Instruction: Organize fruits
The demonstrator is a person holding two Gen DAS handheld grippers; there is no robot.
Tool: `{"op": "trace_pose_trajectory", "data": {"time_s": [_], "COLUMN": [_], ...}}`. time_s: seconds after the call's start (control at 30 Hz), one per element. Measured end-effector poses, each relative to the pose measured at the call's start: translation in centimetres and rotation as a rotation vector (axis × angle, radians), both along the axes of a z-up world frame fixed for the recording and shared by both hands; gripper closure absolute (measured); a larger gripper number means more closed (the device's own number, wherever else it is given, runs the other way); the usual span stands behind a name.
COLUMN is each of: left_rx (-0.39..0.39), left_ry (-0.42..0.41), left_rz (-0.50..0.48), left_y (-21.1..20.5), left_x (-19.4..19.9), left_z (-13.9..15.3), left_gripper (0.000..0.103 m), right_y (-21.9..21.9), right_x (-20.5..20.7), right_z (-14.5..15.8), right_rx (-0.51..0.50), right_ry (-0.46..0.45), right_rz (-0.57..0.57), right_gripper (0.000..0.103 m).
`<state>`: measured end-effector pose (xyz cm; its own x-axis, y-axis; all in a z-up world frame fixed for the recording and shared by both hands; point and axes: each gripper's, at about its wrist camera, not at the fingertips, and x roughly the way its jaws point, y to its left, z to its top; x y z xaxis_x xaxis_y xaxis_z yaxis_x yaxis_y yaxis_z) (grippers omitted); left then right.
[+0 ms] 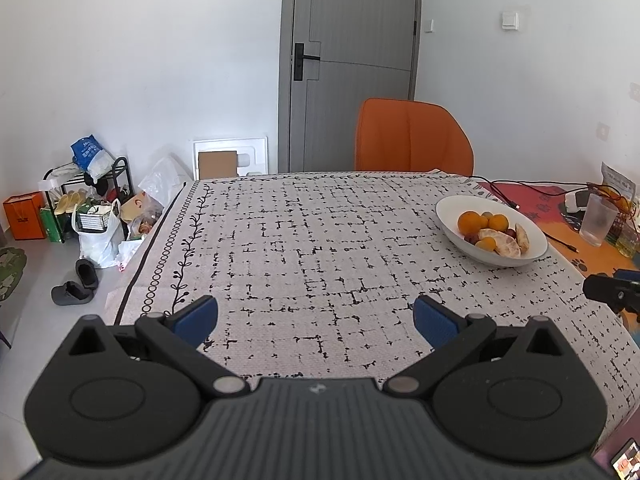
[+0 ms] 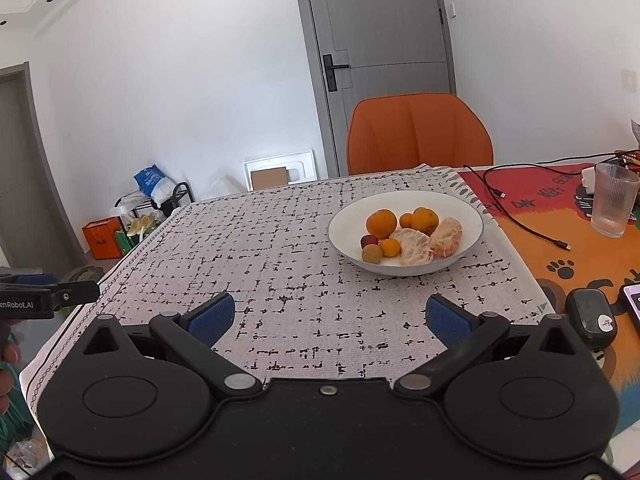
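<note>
A white bowl (image 2: 472,216) stands on the patterned tablecloth (image 2: 280,256), ahead and slightly right of my right gripper. It holds whole oranges (image 2: 381,223), two peeled oranges (image 2: 416,246), a small red fruit (image 2: 368,241) and a brownish round fruit (image 2: 372,254). My right gripper (image 2: 330,316) is open and empty above the cloth, short of the bowl. My left gripper (image 1: 316,316) is open and empty over the cloth; the bowl (image 1: 452,210) lies far to its right. Part of the left gripper shows at the right wrist view's left edge (image 2: 48,294).
An orange chair (image 2: 418,134) stands behind the table. Right of the bowl are a ribbed glass (image 2: 614,200), black cables (image 2: 520,216), a dark device (image 2: 592,318) and a phone (image 2: 634,300) on an orange mat. Bags, a rack and slippers (image 1: 76,284) crowd the floor at left.
</note>
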<state>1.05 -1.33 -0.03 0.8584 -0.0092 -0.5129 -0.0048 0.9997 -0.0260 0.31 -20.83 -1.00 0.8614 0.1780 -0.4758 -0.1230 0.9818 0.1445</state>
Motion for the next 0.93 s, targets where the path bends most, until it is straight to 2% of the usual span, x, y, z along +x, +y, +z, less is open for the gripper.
{"op": "trace_pose_trajectory", "data": {"time_s": [0.93], "left_rx": [-0.001], "left_ry": [-0.015], "left_rz": [-0.017], "left_y": [-0.45], "left_x": [-0.35], "left_z": [0.07], "left_gripper": [0.0], "right_y": [0.05], "right_x": [0.04], "right_z": [-0.31], "right_rx": [-0.002], "right_ry": [0.006], "right_rz": [0.016], "right_gripper": [0.0]}}
